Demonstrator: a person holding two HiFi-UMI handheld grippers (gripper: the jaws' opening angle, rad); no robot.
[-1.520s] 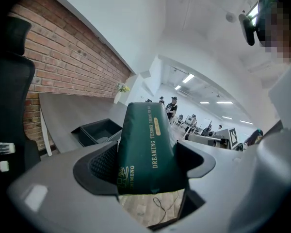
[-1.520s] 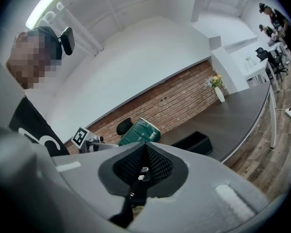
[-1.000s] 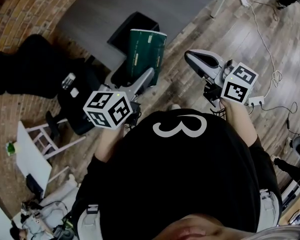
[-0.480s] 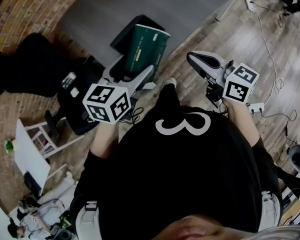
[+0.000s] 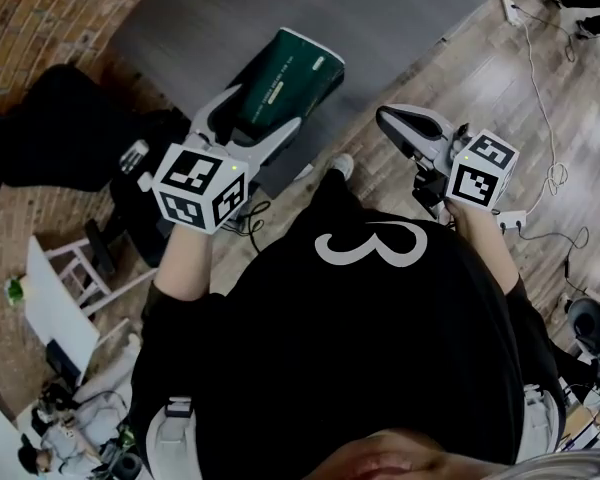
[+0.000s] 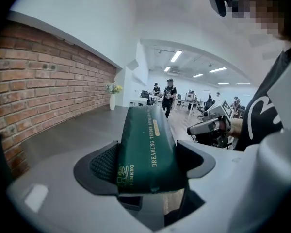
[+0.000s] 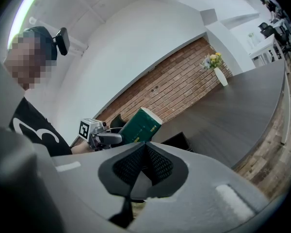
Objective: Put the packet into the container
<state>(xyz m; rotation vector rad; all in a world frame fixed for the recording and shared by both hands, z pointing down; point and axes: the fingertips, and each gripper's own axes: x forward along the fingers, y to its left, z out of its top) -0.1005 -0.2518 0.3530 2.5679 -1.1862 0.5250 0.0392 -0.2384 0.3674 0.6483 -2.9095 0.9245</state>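
My left gripper (image 5: 248,118) is shut on a dark green packet (image 5: 285,82) with gold print, held up in the air over a black open container (image 5: 280,163) on the floor. In the left gripper view the packet (image 6: 146,149) fills the gap between the two black pads. The right gripper view shows the same packet (image 7: 140,125) at a distance, with the container (image 7: 177,141) below it. My right gripper (image 5: 400,126) hangs to the right, its jaws pressed together on nothing (image 7: 145,166).
A grey rug (image 5: 280,13) lies beyond the container. A brick wall (image 5: 30,28) runs along the left, with black bags (image 5: 60,148) and a white stool (image 5: 75,278) beside it. White cables (image 5: 545,118) trail over the wooden floor at the right.
My left gripper has lifted and swung left and away from me, tilting the packet flatter and carrying it higher over the container. My right gripper has barely moved.
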